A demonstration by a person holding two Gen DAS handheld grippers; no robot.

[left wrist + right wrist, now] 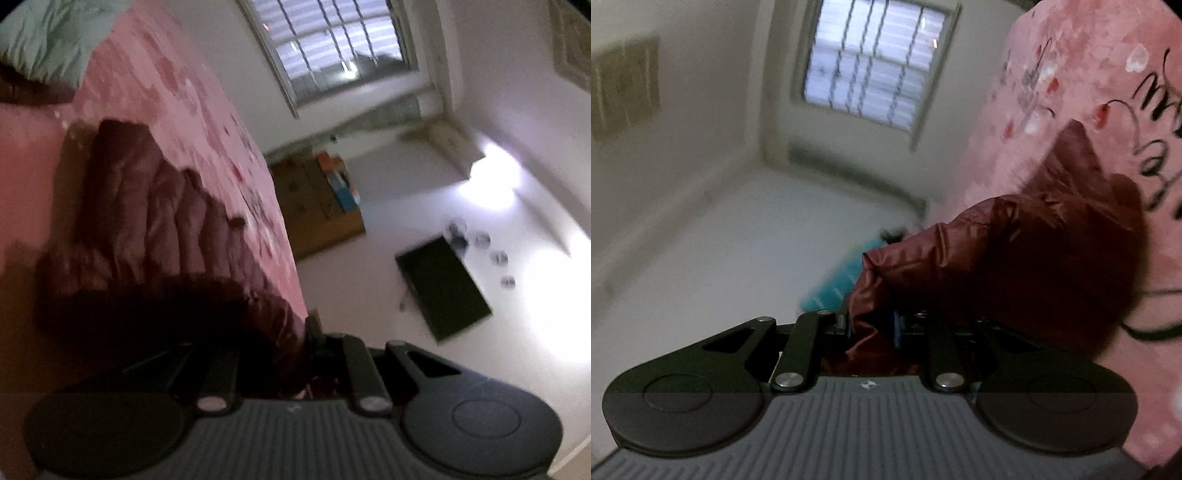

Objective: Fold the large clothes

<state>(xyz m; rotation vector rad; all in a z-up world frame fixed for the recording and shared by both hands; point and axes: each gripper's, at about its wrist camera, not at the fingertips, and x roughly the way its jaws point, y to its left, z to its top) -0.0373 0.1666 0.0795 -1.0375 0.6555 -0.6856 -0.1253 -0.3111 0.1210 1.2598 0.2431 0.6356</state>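
Both tongs clamped narrow on dark red fabric. Left gripper (314,354), low centre of its view, pinching a shadowed edge of the maroon puffer jacket (147,221) — pads themselves lost in the dark, but cloth bunched right at the tips. Right gripper (871,328), low centre of its own view, nipping a glossy fold of the same jacket (1015,258), blue pad edges just showing beside the cloth.

Step in hand, by the look of it: lifting two edges or corners of the jacket off the bed to carry them over for a fold. Both views blurred and tilted, so likely mid-swing. Next move calls for keeping the two grips level and the span between them taut, then laying the raised part flat over the rest before letting go — slack would let the slippery shell slump and bunch.

Jacket: quilted in puffy horizontal ribs at centre left of the left view, shiny, crinkled nylon in the right view, bulky and springy. Resting on a pink bedspread (177,92) — soft, matte, printed with hearts and black script at the upper right of the right view. Pale green cloth (44,37) crumpled at upper left. Beyond, a barred window (875,62) at upper centre, pale floor, a wooden cabinet (317,206), a flat black rectangle (443,288) on the floor at right.
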